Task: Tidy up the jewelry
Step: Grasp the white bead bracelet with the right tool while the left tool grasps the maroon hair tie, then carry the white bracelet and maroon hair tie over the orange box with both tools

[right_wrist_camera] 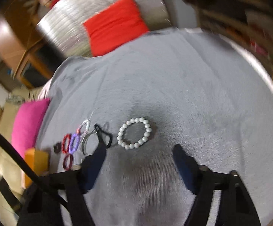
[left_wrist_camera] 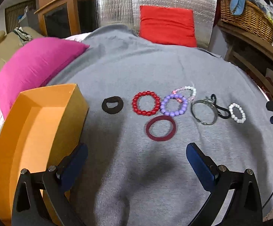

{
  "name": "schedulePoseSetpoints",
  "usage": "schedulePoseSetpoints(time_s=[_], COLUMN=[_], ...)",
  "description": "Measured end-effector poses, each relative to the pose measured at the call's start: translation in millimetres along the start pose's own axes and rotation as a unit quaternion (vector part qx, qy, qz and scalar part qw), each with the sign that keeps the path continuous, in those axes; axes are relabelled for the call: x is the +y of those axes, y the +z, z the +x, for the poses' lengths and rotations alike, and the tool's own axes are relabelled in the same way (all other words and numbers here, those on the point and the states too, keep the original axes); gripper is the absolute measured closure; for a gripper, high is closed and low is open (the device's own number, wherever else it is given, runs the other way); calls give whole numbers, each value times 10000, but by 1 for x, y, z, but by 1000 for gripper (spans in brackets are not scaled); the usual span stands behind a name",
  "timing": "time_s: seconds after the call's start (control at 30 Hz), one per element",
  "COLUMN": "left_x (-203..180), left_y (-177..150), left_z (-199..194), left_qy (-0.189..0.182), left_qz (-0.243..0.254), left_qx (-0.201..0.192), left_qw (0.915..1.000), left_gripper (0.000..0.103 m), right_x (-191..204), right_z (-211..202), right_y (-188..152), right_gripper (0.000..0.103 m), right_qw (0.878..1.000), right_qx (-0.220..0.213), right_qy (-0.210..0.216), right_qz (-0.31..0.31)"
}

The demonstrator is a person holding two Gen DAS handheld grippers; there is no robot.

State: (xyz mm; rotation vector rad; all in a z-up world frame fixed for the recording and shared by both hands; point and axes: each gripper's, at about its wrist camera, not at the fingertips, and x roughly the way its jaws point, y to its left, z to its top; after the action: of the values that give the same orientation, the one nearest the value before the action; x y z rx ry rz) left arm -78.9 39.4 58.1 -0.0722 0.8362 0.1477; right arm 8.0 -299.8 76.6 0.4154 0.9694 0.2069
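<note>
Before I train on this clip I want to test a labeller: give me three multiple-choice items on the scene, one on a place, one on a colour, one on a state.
1. Where is the orange box?
A. left of the jewelry row
B. right of the white bead bracelet
C. on the red cushion

2. What colour is the flat ring lying nearest the left gripper?
A. green
B. dark red
C. yellow

3. How do the right gripper's jaws stand?
A. clamped on the purple bead bracelet
B. apart, holding nothing
C. closed on the box rim

Answers:
1 A, the box sits at the left end of the grey cloth.
2 B, it is maroon.
3 B, the white bead bracelet lies on the cloth ahead of the fingers, untouched.
</note>
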Motion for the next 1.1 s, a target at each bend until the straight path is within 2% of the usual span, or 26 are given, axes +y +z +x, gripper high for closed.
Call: schedulePoseSetpoints(time_s=[0.07,0.17,0.3,0.37,0.47,0.5,0.57,0.6,0.63,0.67,0.7,0.77,0.83,0.93,1.1], left_x=[2,0,-8,-16,-28,-30,-34,-34,-33,-32,-32,-29,-25,-20,-19], left_y=[0,1,6,8,11,11,11,10,10,10,10,10,10,8,10], left_z=[6,11,19,26,38,41,50,57,62,60,59,58,57,50,34], left_qy=[-56,-176,-388,-474,-551,-577,-597,-627,-664,-688,-706,-808,-889,-1052,-1197], left_qz=[-57,-35,14,32,142,152,172,174,150,146,159,148,127,85,84], left_qx=[24,3,18,76,210,261,413,532,602,509,478,473,472,424,228], left_qw=[10000,9998,9992,9988,9982,9979,9972,9965,9959,9962,9962,9955,9948,9935,9925], left_gripper=[0,1,9,10,12,17,34,46,47,48,58,67,84,91,93], right_x=[-6,-7,-1,0,3,4,8,10,12,14,14,15,16,17,16], right_z=[14,34,55,64,78,82,89,89,89,89,88,84,73,58,40], right_y=[6,12,16,16,14,13,12,11,11,11,9,9,11,11,9], right_gripper=[42,51,57,66,71,80,87,89,89,90,90,93,93,93,93], right_qw=[9997,9996,9990,9982,9974,9967,9953,9949,9946,9945,9948,9951,9963,9977,9990], right_qx=[145,213,200,201,256,271,276,224,206,195,165,105,-17,-174,-299], right_qy=[30,-144,-389,-567,-671,-747,-888,-931,-939,-927,-899,-873,-746,-526,-109], right_qz=[168,153,20,-32,-90,-147,-264,-328,-399,-436,-454,-457,-423,-378,-299])
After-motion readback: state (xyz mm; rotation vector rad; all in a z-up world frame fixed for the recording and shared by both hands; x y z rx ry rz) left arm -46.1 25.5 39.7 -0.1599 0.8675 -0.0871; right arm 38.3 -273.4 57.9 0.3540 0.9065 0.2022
